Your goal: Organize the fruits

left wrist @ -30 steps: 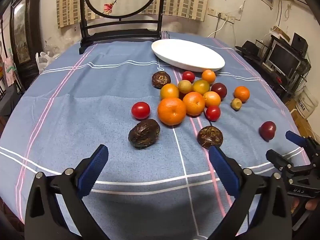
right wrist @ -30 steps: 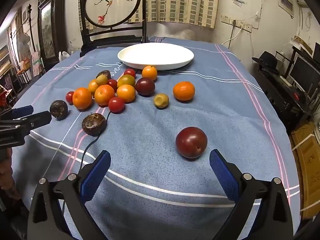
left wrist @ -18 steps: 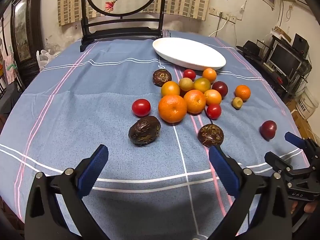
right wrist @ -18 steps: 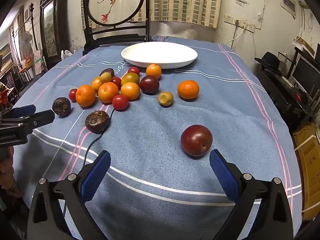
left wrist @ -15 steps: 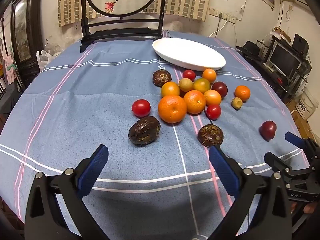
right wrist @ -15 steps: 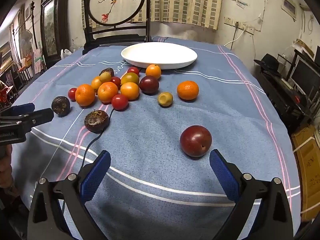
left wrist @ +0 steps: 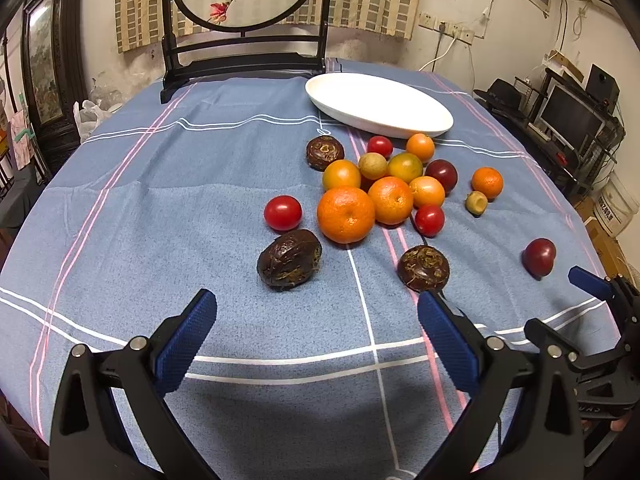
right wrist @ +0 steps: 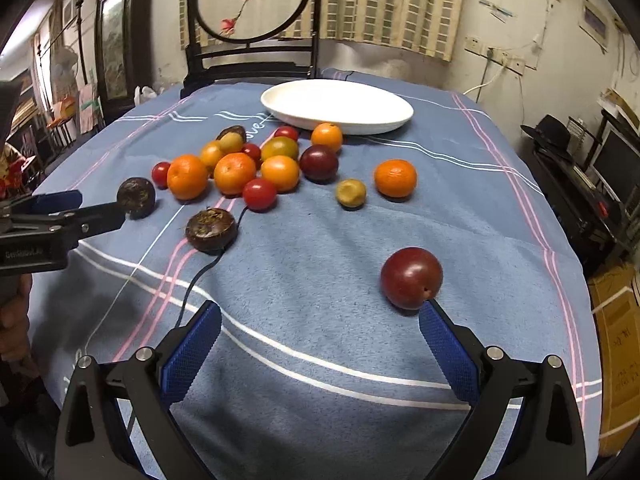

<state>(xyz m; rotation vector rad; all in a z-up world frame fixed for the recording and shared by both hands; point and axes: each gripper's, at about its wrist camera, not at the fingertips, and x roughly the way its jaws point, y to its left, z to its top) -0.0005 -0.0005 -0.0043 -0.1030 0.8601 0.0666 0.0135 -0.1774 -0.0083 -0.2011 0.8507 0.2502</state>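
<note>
Several fruits lie on a blue tablecloth: oranges, tomatoes, dark plums and dark wrinkled fruits. A white oval plate stands empty behind them. My left gripper is open and empty, just short of a wrinkled fruit. My right gripper is open and empty; a lone dark red plum lies just beyond its right fingertip. The plate shows at the back of the right wrist view. Each gripper shows in the other's view, the right and the left.
A dark wooden chair with a round painted panel stands at the table's far side. A thin black cable runs over the cloth from a second wrinkled fruit. Shelves with electronics stand off to the right.
The right gripper has moved closer to the lone plum, which now sits nearer its right finger. The left gripper has barely moved. No fruit has moved.
</note>
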